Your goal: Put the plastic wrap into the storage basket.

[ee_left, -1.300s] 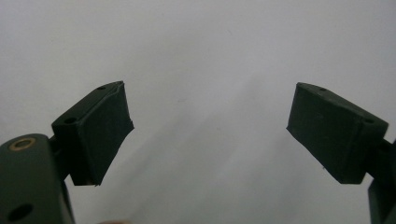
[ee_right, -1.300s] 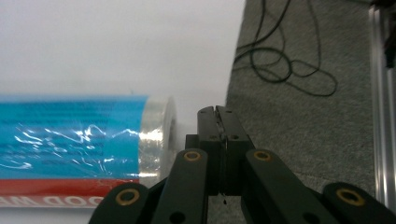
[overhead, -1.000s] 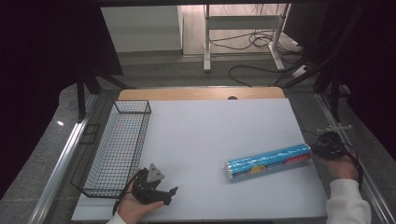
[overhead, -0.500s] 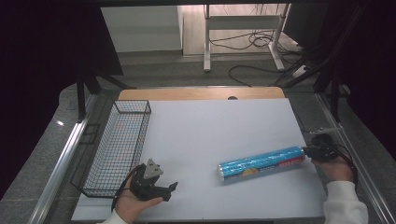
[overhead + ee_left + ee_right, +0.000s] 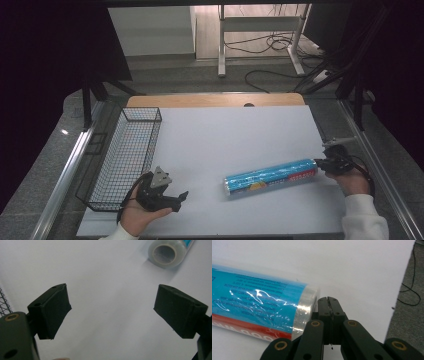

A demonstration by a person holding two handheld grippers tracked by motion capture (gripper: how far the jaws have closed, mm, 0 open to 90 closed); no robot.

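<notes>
Jaws of the left gripper (image 5: 167,196) gape wide, empty, palm cupped beneath at 7 o'clock. Right gripper (image 5: 322,162) is clenched, jaws touching the blue roll's (image 5: 271,177) end at 4 o'clock. Wire basket (image 5: 125,155) at 9 o'clock holds nothing.

The right gripper (image 5: 329,300) has its two black jaws pressed flat together with nothing between them. Their tips sit right against the clear-wrapped end of a roll (image 5: 262,307) with a blue and red label. The roll lies on a white table (image 5: 352,267), whose edge meets grey floor (image 5: 409,297) with a black cable (image 5: 410,293).
</notes>
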